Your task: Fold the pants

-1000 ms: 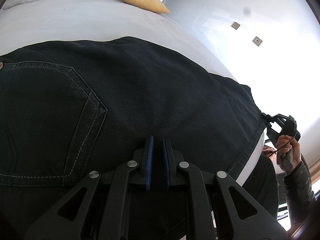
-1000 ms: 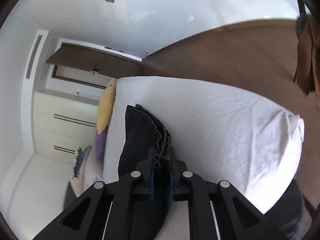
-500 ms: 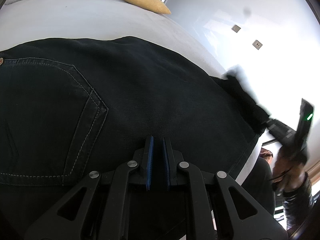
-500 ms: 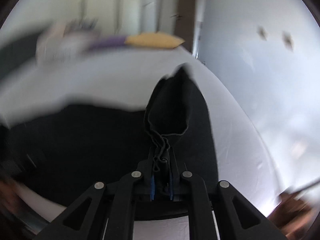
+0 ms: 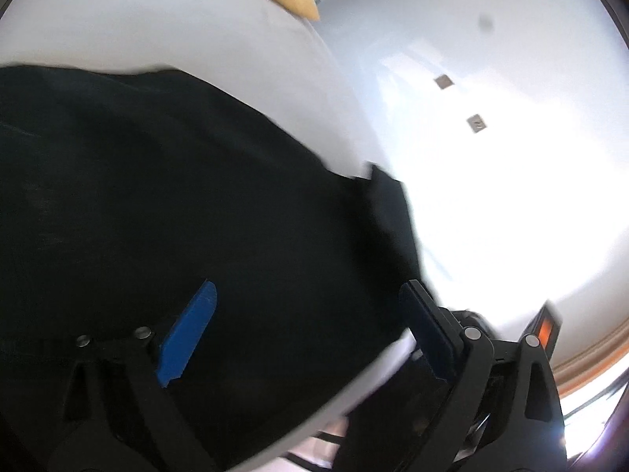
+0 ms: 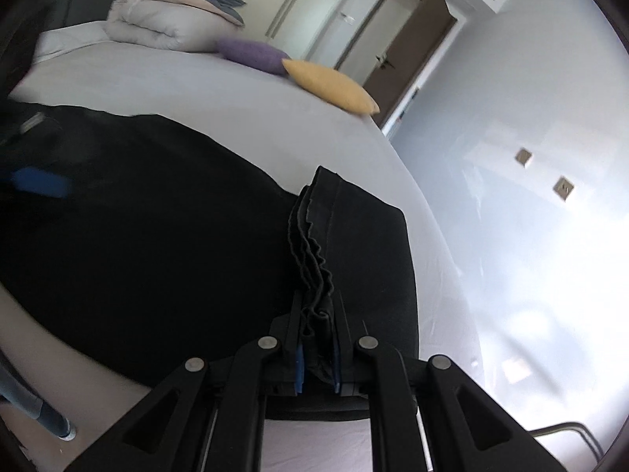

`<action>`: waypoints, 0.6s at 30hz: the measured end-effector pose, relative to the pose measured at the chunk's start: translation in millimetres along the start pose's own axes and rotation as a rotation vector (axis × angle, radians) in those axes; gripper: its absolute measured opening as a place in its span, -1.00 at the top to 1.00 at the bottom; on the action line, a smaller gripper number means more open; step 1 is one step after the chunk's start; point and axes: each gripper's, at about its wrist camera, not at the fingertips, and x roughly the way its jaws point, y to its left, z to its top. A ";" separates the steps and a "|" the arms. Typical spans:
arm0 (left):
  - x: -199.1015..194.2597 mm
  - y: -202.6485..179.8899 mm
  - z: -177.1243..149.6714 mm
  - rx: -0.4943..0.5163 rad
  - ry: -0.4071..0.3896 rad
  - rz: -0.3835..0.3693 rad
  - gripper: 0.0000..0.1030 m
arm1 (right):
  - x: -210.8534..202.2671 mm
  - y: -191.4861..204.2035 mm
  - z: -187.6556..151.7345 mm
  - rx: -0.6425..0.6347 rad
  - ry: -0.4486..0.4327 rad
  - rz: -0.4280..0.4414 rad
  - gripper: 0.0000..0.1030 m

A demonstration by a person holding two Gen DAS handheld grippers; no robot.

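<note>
Between the blue pads of the right gripper [image 6: 316, 348], a bunched stack of dark hem edges is pinched tight, the jaws nearly closed on the cloth. Just ahead of those fingers the lifted leg end of the pants [image 6: 157, 236] stands in a ridge above the rest of the garment, which lies spread flat to the tool's left across the white bed [image 6: 196, 90]. Over that flat denim the left gripper [image 5: 310, 330] hangs with its jaws wide apart, gripping nothing; whether its pads brush the fabric cannot be told through the blur. Beyond the pants, a yellow pillow [image 6: 330, 84], a purple pillow [image 6: 251, 53] and a rolled duvet [image 6: 165, 19] sit at the bed's far end. The fold looks to be mid-way: the leg end is raised for carrying over toward the waist. Next would likely come laying it down squarely, hems aligned, then letting go
</note>
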 end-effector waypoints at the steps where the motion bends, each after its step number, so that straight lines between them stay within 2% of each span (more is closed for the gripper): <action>1: 8.4 -1.1 5.7 -0.031 0.022 -0.032 -0.84 | -3.9 4.4 0.9 -0.006 -0.007 0.006 0.77; 8: 32.5 6.4 24.6 -0.116 0.091 -0.070 -0.84 | -32.7 46.1 9.6 -0.091 -0.067 0.073 0.77; 10: 32.9 15.4 26.8 -0.149 0.102 -0.073 -0.77 | -38.1 54.5 9.5 -0.104 -0.074 0.098 0.77; 12: 30.4 19.1 27.3 -0.144 0.111 -0.066 -0.14 | -42.1 61.3 9.3 -0.121 -0.079 0.115 0.77; 13: 29.3 21.8 27.7 -0.140 0.125 -0.055 0.37 | -43.4 63.1 9.2 -0.128 -0.082 0.120 0.77; 15: 23.4 28.3 28.9 -0.134 0.132 -0.036 0.62 | -45.7 67.3 10.1 -0.144 -0.086 0.126 0.77; 18: 6.3 35.4 33.8 -0.099 0.121 -0.028 0.76 | -48.4 70.6 13.6 -0.167 -0.097 0.136 0.77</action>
